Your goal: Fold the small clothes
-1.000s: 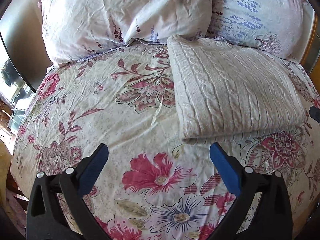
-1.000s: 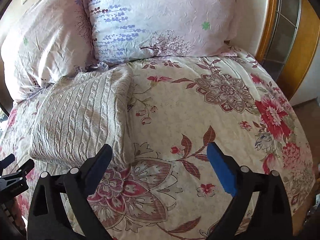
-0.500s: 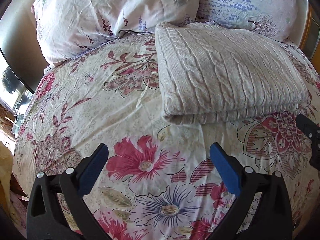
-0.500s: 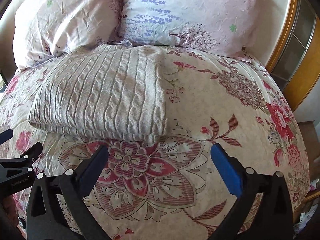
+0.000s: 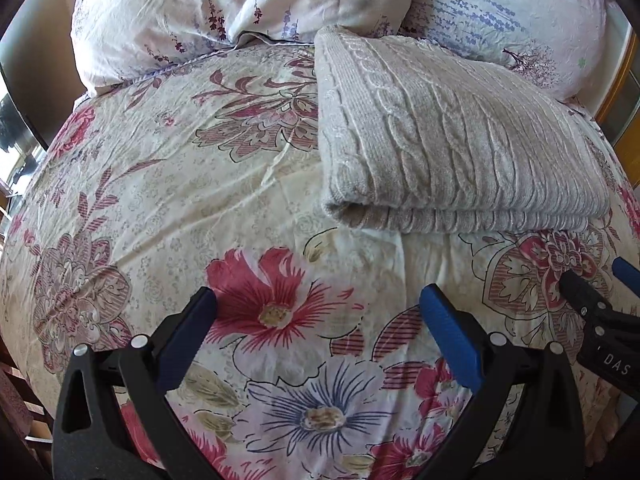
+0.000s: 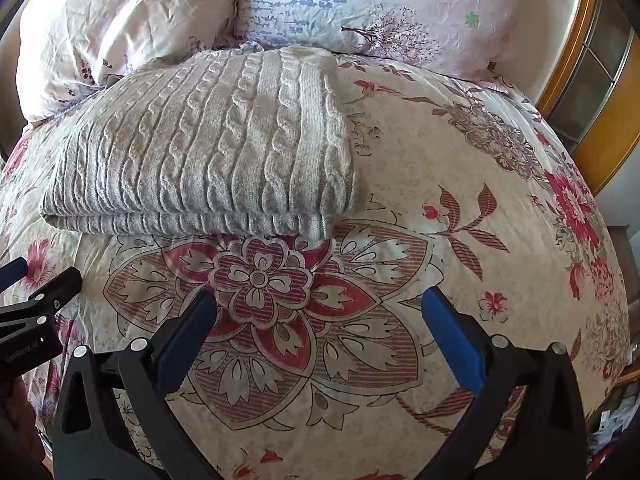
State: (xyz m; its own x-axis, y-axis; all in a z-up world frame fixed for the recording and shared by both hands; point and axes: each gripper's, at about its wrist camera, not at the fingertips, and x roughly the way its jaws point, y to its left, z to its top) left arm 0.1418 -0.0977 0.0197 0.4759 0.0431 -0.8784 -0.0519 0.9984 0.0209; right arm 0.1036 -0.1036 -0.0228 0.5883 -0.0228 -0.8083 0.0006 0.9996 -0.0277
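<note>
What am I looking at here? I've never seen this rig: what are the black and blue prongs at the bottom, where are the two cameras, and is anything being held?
No robot here: a person carries a hand-held claw in each hand, each with a wide-angle camera looking forward along its two prongs. The left view shows the left claw, the right view the right claw; each also glimpses the other claw at its edge. Both are open and hold nothing. They are above a bed with a flowered cover. On it lies a folded grey cable-knit sweater, just ahead of the claws, its far end against two pillows. Judging by its neat shape, the folding looks finished.
</note>
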